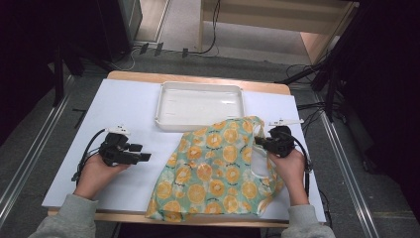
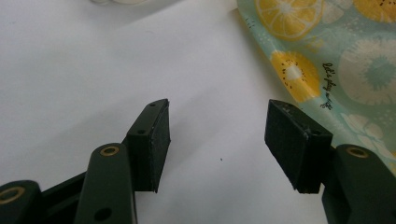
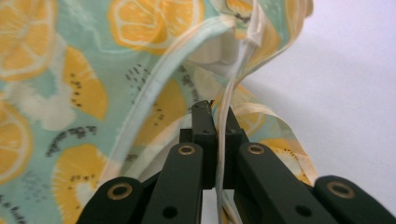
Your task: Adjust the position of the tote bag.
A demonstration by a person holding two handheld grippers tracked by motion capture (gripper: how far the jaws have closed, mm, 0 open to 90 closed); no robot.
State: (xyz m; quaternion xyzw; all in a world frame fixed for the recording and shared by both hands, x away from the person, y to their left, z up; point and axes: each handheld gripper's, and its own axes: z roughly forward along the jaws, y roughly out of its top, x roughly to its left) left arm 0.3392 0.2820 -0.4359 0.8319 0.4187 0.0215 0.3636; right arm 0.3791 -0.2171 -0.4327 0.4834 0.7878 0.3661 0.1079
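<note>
Cloth: the mint-green fabric bag printed with orange citrus slices (image 1: pixel 218 168) lies crumpled on the white tabletop (image 1: pixel 129 106), on the near right part, its lower edge reaching the front edge in front of you. Its far corner lies against the near rim of the tray in the high view.

Right tool: your right tool (image 1: pixel 261 142) sits at the right edge of the bag, held in your right hand (image 1: pixel 288 166). In the right gripper view its jaws are pressed together on a pale cream strap or hem of the bag (image 3: pixel 223 135), which runs up between them and loops back toward the printed fabric (image 3: pixel 70 93).

Left tool: your left tool (image 1: pixel 146 157) rests low over bare tabletop, well to the left of the bag, held in your left hand (image 1: pixel 96 171). In the left gripper view its jaws stand wide apart with nothing between them except white surface (image 2: pixel 93 70); the bag's edge (image 2: pixel 327 60) lies just beyond and beside the right-hand jaw, not touching it as far as you can tell.

Tray: the white rectangular plastic tray (image 1: pixel 163 106) sits at the far middle of the tabletop, behind the bag.

Cables: a black cable trails from each tool, looping toward your wrists.

Sleeves: your grey sleeves (image 1: pixel 67 218) come in at the bottom corners of the high view.
</note>
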